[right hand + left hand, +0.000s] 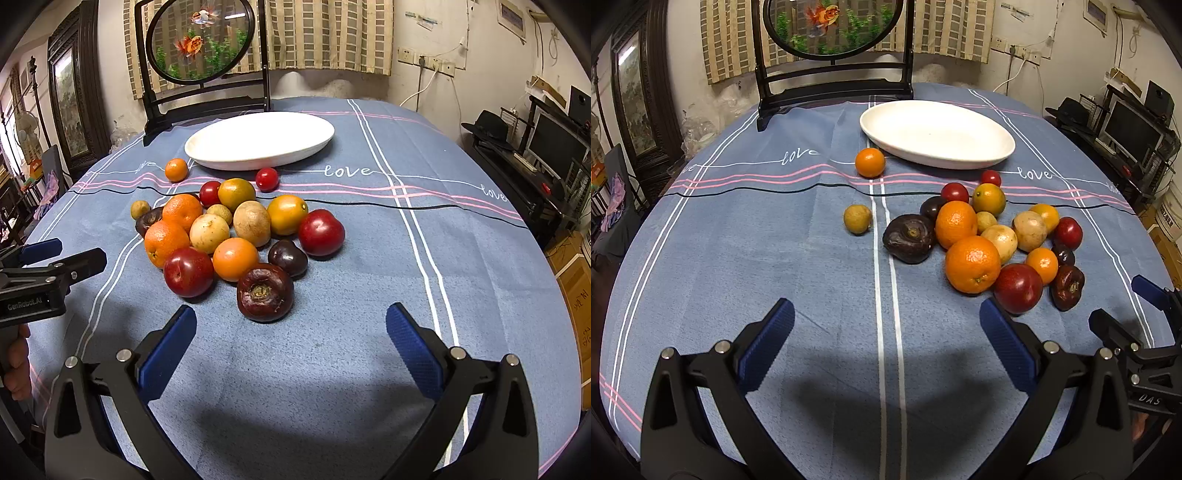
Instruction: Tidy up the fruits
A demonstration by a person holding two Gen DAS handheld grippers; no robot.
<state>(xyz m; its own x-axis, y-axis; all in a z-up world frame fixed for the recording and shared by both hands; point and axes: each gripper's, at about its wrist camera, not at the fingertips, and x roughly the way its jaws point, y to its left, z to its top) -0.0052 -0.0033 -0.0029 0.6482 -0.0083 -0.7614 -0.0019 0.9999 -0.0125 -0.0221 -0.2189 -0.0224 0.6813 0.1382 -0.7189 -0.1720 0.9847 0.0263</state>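
A heap of several fruits lies on the blue tablecloth: oranges (972, 264) (165, 242), red plums (1018, 288) (188, 271), dark mangosteens (909, 238) (265, 291), pale round fruits (251, 223) and small red tomatoes (266, 179). One small orange (870, 162) and one brown longan (857, 219) sit apart to the left. Behind the heap stands an empty white oval plate (938, 133) (258, 140). My left gripper (886, 328) is open, low over the cloth, left of the heap. My right gripper (291, 328) is open just in front of the near mangosteen.
A black wooden stand with a round goldfish panel (833, 29) (201, 38) rises at the table's far edge, behind the plate. The table edge curves away on both sides. Shelves with monitors (554, 147) stand to the right, and a dark cabinet (635, 96) to the left.
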